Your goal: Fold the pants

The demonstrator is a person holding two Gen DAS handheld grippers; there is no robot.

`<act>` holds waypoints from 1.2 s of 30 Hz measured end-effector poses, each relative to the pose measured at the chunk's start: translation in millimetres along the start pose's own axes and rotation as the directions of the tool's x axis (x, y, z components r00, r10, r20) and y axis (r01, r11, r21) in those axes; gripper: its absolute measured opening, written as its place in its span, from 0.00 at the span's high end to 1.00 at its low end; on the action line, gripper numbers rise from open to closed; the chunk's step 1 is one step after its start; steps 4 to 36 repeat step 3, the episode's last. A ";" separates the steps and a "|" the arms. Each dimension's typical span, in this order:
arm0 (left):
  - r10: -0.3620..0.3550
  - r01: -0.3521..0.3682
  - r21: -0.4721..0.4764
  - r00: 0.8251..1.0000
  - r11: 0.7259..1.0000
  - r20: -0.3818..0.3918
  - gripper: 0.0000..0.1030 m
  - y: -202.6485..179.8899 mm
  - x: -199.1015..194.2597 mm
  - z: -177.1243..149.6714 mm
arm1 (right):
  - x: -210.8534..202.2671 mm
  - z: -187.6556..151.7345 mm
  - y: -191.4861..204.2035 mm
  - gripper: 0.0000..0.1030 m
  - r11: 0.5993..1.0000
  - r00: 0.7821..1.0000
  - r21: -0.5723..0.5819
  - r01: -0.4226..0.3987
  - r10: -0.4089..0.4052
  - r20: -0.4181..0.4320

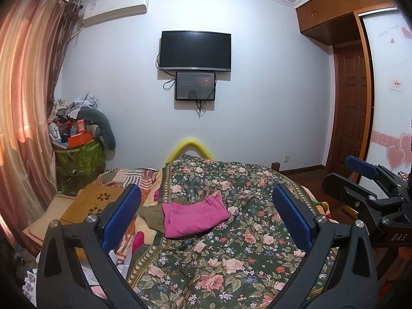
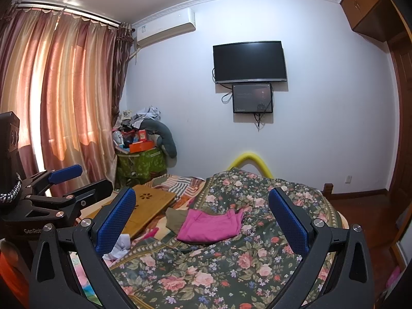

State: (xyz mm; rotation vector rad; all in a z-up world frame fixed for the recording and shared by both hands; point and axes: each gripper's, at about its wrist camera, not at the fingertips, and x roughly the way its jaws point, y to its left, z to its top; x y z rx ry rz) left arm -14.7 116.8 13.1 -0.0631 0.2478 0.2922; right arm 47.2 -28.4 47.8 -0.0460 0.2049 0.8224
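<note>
While both grippers are held above the near end of the bed, the folded magenta cotton pants (image 1: 194,217) (image 2: 210,225) are seen lying ahead of them on the dark green rose-patterned bedspread (image 1: 231,257) (image 2: 219,270) — well apart from either tool. An olive-brown garment (image 1: 152,215) (image 2: 175,217) is tucked partly under the pants' left edge. The left gripper (image 1: 206,213) (image 2: 74,182) is spread wide, nothing held between its blue-padded fingers (image 1: 121,213); the right gripper (image 2: 203,219) (image 1: 360,175) is likewise parted and empty. A light wooden lap tray (image 1: 95,203) (image 2: 152,203) is set further left — beside the bedspread.
</note>
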 end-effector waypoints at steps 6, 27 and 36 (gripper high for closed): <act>0.003 -0.003 -0.005 1.000 1.000 -0.008 0.00 2.3 3.0 -1.1 | 0.9 -1.5 -0.8 0.01 1.000 1.000 0.005 0.001 -0.001 -0.003; 0.003 -0.003 -0.005 1.000 1.000 -0.008 0.00 2.3 3.0 -1.1 | 0.9 -1.5 -0.8 0.01 1.000 1.000 0.005 0.001 -0.001 -0.003; 0.003 -0.003 -0.005 1.000 1.000 -0.008 0.00 2.3 3.0 -1.1 | 0.9 -1.5 -0.8 0.01 1.000 1.000 0.005 0.001 -0.001 -0.003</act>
